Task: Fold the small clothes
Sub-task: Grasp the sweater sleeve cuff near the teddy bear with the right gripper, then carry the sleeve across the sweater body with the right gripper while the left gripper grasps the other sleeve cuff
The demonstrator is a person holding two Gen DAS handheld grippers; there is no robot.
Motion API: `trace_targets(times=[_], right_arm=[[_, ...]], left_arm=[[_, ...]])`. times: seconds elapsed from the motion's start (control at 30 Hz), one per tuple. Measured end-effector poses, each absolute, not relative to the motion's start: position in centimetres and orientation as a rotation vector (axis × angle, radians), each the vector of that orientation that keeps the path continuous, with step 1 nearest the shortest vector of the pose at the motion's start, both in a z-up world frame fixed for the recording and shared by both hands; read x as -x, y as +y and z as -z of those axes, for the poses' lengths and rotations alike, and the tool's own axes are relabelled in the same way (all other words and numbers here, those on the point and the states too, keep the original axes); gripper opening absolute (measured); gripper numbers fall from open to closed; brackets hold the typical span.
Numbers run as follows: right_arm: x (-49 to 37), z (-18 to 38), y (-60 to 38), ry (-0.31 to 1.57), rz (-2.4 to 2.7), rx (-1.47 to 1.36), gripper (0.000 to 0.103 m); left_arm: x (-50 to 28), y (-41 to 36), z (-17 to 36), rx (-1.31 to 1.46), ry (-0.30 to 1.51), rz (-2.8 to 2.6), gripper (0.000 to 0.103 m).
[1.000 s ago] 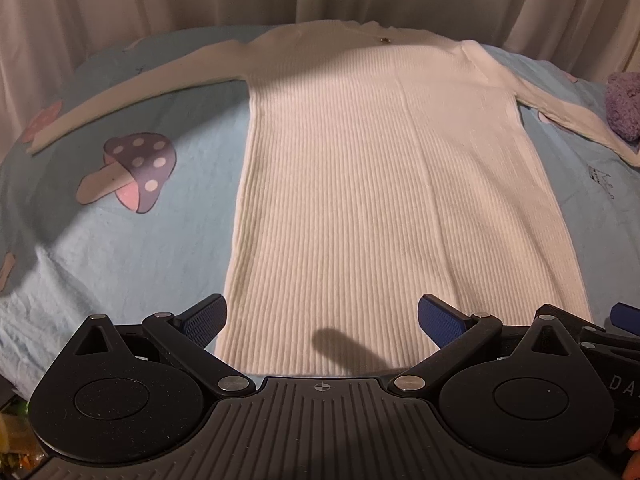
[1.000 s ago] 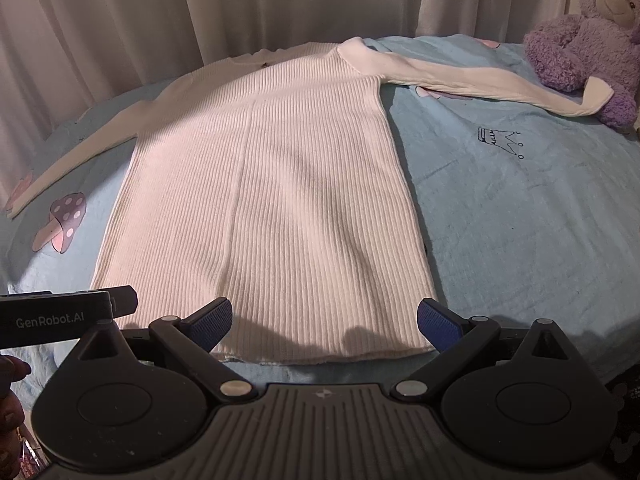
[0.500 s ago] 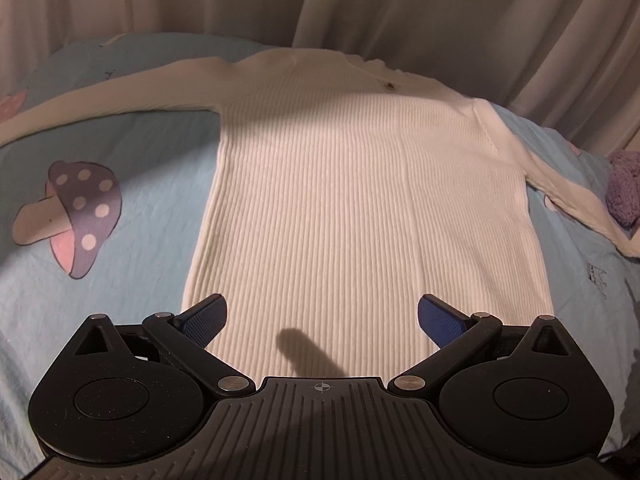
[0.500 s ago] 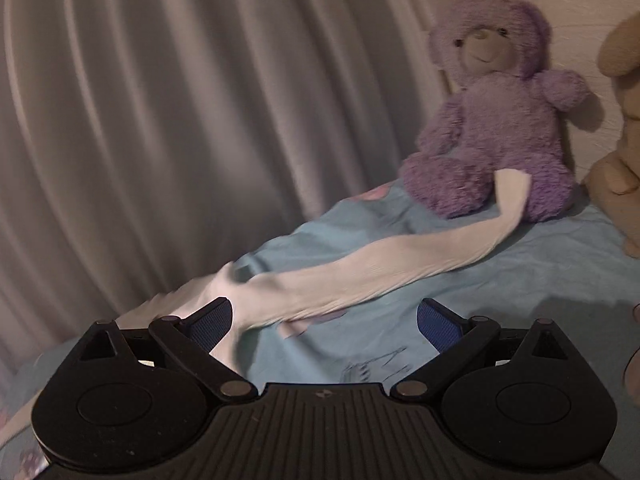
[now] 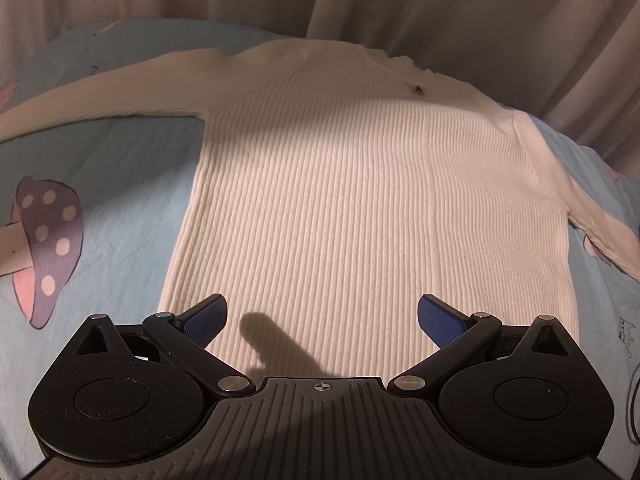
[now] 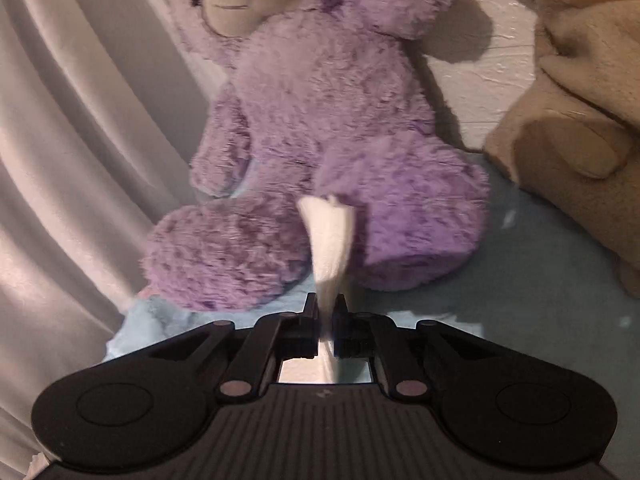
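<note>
Left view: my left gripper [image 5: 322, 318] hung spread wide, empty, over the sweater [image 5: 360, 200] hem just ahead.
Right view: my right gripper [image 6: 327, 312] pinched the sleeve cuff [image 6: 330, 232] against the purple bear [image 6: 320, 140]. Best lift clear before folding inward.

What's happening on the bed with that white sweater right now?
A person is starting to fold a white ribbed sweater spread flat on a light blue bedsheet. The right gripper has its fingers pinched on the cuff of the sweater's sleeve, right in front of a purple teddy bear. The left gripper hangs open above the sweater's bottom hem, gripping nothing. No fold shows in the body yet.
</note>
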State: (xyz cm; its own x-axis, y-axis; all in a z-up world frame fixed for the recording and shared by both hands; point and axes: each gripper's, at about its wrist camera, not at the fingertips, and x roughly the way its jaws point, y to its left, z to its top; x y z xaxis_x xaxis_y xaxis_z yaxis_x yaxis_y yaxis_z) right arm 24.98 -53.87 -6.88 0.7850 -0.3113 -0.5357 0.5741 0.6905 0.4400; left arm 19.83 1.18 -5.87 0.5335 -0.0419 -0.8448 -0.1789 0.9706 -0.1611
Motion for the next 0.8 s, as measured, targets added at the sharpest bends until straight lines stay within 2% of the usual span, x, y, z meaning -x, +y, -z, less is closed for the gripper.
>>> trace_targets(times=[0.2, 0.27, 0.37, 0.43, 0.5, 0.6, 0.67, 0.7, 0.8], right_arm=[[-27.1, 1.4, -36.3, 0.453, -0.201, -0.353, 0.006], [-27.0, 2.6, -30.5, 0.531, -0.402, -0.294, 0.006], [-26.7, 5.6, -26.0, 0.707, -0.474, -0.249, 0.014], [-25.7, 6.8, -25.8, 0.745, -0.435, -0.266, 0.016], [-24.4, 6.9, -26.8, 0.745, -0.369, -0.316, 0.021], [-23.3, 7.5, -28.6, 0.765, -0.286, -0.366, 0.021], [-22.8, 7.9, -29.6, 0.769, -0.243, -0.391, 0.021], [-22.7, 7.9, -30.3, 0.773, -0.219, -0.41, 0.021], [-22.2, 8.1, -30.9, 0.784, -0.169, -0.446, 0.025]], left_arm=[[-22.6, 1.5, 3.5, 0.348, 0.918, 0.01, 0.103], [-23.8, 1.6, 3.0, 0.391, 0.881, 0.062, 0.103], [-25.8, 2.1, 3.5, 0.45, 0.876, 0.13, 0.102], [-27.1, 2.5, 4.3, 0.499, 0.91, 0.168, 0.088], [-28.5, 2.6, 5.5, 0.546, 0.969, 0.215, 0.081], [-29.9, 2.3, 7.4, 0.599, 1.039, 0.28, 0.066], [-30.5, 2.2, 8.7, 0.661, 1.09, 0.305, 0.061], [-30.6, 2.2, 9.2, 0.686, 1.121, 0.298, 0.054], [-30.1, 2.4, 9.6, 0.721, 1.147, 0.319, 0.053]])
